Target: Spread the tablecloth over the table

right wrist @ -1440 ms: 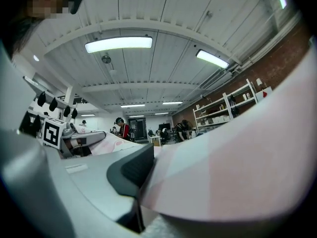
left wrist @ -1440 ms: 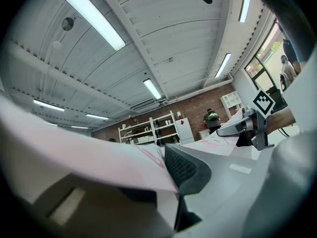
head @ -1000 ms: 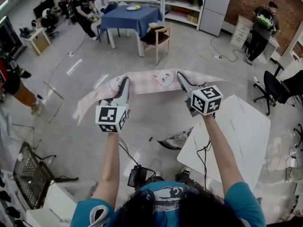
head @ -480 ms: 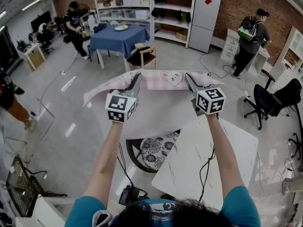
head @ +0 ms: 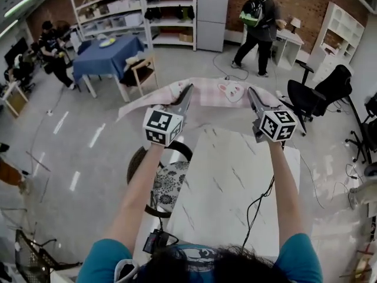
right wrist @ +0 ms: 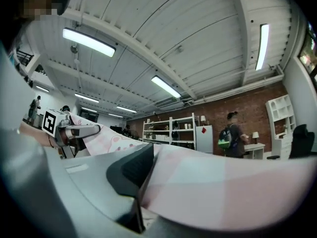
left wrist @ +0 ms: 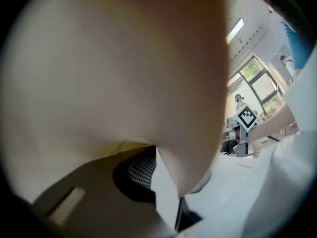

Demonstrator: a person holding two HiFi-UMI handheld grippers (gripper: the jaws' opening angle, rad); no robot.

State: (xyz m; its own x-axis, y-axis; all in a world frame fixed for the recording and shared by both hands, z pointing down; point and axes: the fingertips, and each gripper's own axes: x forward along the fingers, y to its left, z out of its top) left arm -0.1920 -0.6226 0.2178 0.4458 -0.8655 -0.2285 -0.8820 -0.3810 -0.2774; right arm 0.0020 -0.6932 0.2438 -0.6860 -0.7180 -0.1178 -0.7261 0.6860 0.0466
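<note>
The pink checked tablecloth (head: 213, 92) with a bunny print hangs stretched between my two grippers, above the far end of the white marble table (head: 235, 187). My left gripper (head: 187, 94) is shut on the cloth's left part. My right gripper (head: 254, 96) is shut on its right part. In the left gripper view the cloth (left wrist: 114, 68) fills most of the picture and runs into the left gripper (left wrist: 153, 180); the right gripper (left wrist: 246, 119) shows beyond. In the right gripper view the cloth (right wrist: 223, 182) lies clamped in the right gripper (right wrist: 141, 182), and the left gripper (right wrist: 74, 131) holds it farther off.
A chair with a floral cushion (head: 168, 181) stands at the table's left side. A black office chair (head: 315, 93) is at the far right. Farther off are a blue-covered table (head: 106, 55), a wooden chair (head: 141, 72), shelves, and a person with a backpack (head: 259, 16).
Both grippers have swung to the right with the cloth between them, from over the bare floor to over the white table's far end. The grips are unchanged.
</note>
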